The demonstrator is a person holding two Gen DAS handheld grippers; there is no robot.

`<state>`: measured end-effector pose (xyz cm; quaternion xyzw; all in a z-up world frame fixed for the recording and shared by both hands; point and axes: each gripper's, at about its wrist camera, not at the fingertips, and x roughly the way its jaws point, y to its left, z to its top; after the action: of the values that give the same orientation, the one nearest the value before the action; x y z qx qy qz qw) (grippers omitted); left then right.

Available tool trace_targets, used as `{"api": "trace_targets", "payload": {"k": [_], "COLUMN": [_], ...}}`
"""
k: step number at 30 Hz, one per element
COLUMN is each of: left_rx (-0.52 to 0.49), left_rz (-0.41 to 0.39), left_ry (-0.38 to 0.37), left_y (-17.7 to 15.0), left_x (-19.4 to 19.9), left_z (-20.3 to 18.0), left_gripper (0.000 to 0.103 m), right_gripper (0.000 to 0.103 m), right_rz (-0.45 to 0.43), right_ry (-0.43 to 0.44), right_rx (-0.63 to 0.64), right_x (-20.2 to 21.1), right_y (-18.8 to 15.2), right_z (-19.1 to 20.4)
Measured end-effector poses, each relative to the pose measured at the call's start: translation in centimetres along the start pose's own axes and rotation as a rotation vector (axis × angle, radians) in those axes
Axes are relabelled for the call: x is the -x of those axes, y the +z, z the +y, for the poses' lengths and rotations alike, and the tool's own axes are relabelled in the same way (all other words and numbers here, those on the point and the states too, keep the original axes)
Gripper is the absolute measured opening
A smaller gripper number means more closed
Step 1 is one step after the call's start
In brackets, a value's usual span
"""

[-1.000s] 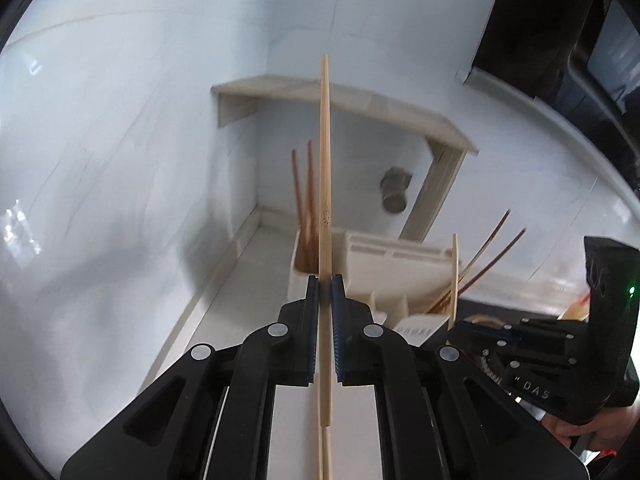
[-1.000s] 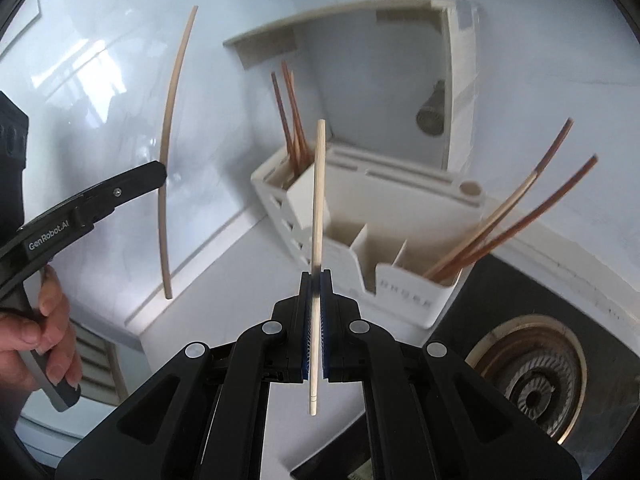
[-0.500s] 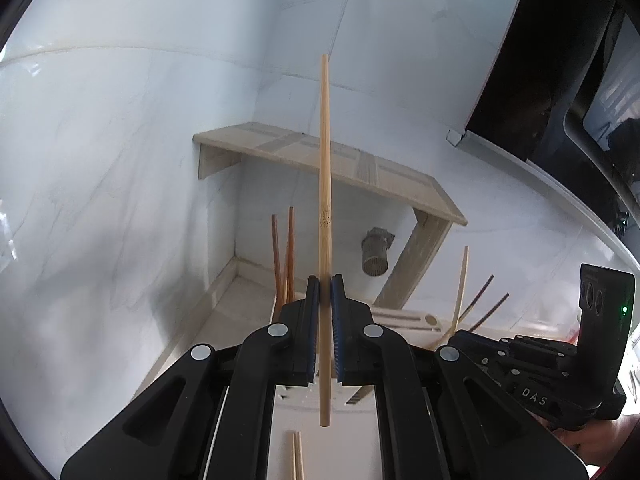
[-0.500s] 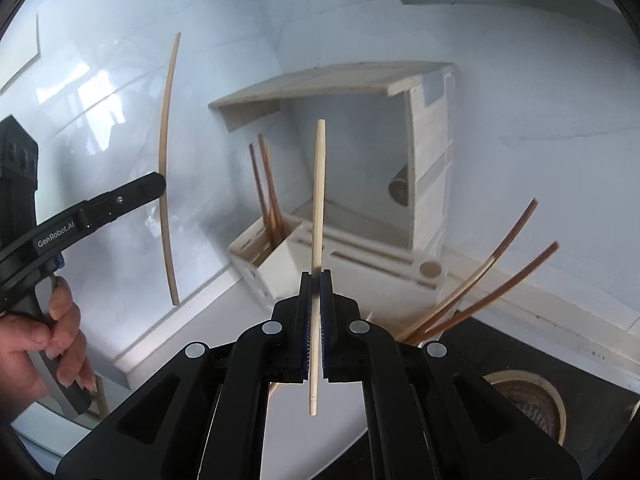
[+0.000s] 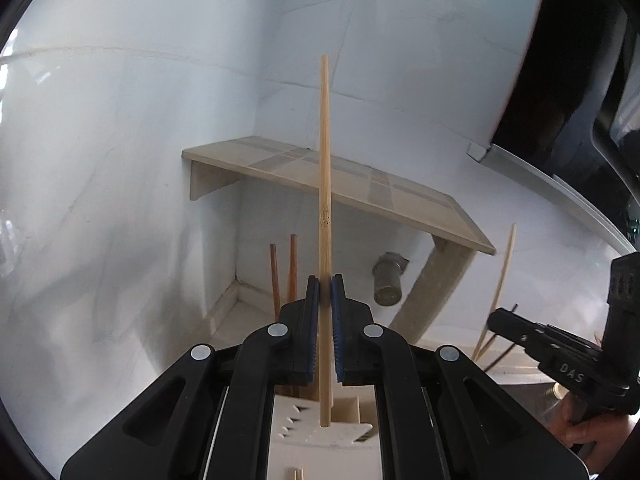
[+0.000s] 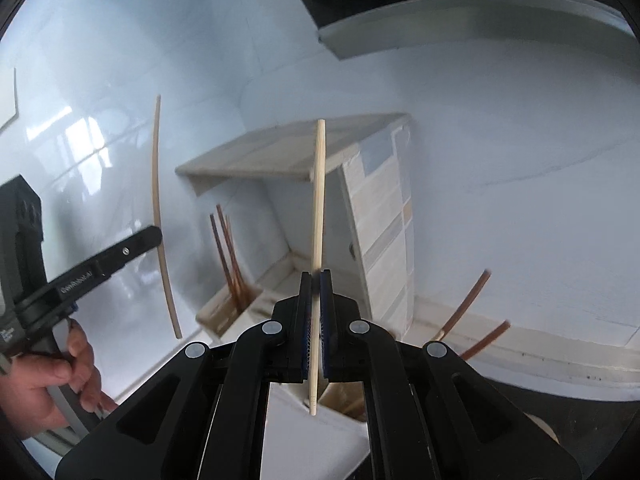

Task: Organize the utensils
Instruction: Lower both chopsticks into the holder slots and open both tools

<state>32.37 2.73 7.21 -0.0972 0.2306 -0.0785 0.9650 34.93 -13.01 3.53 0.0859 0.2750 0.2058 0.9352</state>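
My left gripper (image 5: 325, 280) is shut on a pale bamboo chopstick (image 5: 325, 184) that stands upright, its lower end over the white utensil holder (image 5: 320, 428). My right gripper (image 6: 316, 276) is shut on a second pale chopstick (image 6: 319, 200), also upright, its lower tip above the holder (image 6: 224, 312). Dark brown chopsticks (image 5: 283, 272) stand in the holder's far left slot, and others (image 6: 472, 300) lean out at its right end. Each gripper shows in the other's view: the right one (image 5: 496, 320) at right, the left one (image 6: 158, 236) at left.
A tiled shelf (image 5: 360, 184) juts from the white wall corner above the holder, on a tiled leg (image 6: 384, 232). A metal drain fitting (image 5: 388, 284) sits under it. A dark window frame (image 5: 580, 80) is at upper right. A hand (image 6: 44, 380) grips the left tool.
Both grippers have risen and tilted upward with their chopsticks. The holder has dropped low in both views, and the shelf and wall now fill the middle.
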Motion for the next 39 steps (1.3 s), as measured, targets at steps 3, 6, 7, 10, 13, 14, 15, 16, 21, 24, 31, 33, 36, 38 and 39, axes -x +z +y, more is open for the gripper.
{"api": "trace_targets", "payload": {"k": [3,6,7,10,13,14,15,16,21,24,31,33,36,38,39], "left_rx": [-0.010,-0.004,-0.003,-0.011,-0.005,0.001,0.009,0.014,0.022,0.030,0.011,-0.002,-0.015,-0.001,0.012], "left_rz": [-0.008,-0.011,-0.013,-0.022,-0.035,-0.038,-0.043,-0.046,-0.039,-0.036,-0.046,-0.041,-0.036,-0.029,-0.023], "left_ry": [0.012,0.012,0.010,0.007,-0.009,-0.013,-0.019,-0.024,-0.046,-0.054,-0.054,-0.053,-0.041,-0.038,-0.038], "left_y": [-0.1,-0.3,-0.4,-0.5,-0.5,-0.4,-0.4,-0.4,-0.8,-1.0,-1.4,-1.7,-2.3,-2.5,-2.6], "left_x": [-0.6,-1.0,-1.0,-1.4,-1.8,-1.9,-2.0,-2.2,-2.9,-3.1,-3.7,-3.9,-4.1,-4.3,-4.5], "left_z": [0.1,0.2,0.2,0.2,0.3,0.5,0.7,0.8,1.3,1.4,1.1,0.9,0.9,1.2,1.3], "left_gripper": [0.006,0.006,0.006,0.006,0.006,0.006,0.006,0.006,0.006,0.006,0.006,0.006,0.006,0.006,0.006], "right_gripper": [0.005,0.005,0.005,0.005,0.005,0.005,0.005,0.005,0.005,0.005,0.005,0.005,0.005,0.005,0.005], "right_rz": [-0.046,-0.086,-0.098,-0.105,-0.110,-0.112,-0.112,-0.110,-0.109,-0.103,-0.094,-0.091,-0.081,-0.076,-0.071], "right_ry": [-0.018,-0.051,-0.058,-0.069,-0.087,-0.092,-0.097,-0.101,-0.119,-0.124,-0.138,-0.140,-0.129,-0.127,-0.127], "right_rx": [0.031,0.080,0.089,0.095,0.106,0.111,0.117,0.122,0.146,0.147,0.155,0.148,0.141,0.135,0.130], "right_x": [0.1,0.2,0.2,-0.4,-0.9,-1.1,-1.3,-1.5,-2.1,-2.7,-2.6,-2.7,-3.1,-3.3,-3.4], "right_y": [-0.2,-0.8,-1.2,-1.8,-2.7,-2.8,-2.9,-3.0,-3.6,-3.8,-4.3,-4.4,-4.6,-4.7,-4.8], "right_z": [0.5,1.2,1.4,1.5,1.8,1.9,2.1,2.2,2.5,2.6,2.5,2.2,2.0,1.8,1.7]}}
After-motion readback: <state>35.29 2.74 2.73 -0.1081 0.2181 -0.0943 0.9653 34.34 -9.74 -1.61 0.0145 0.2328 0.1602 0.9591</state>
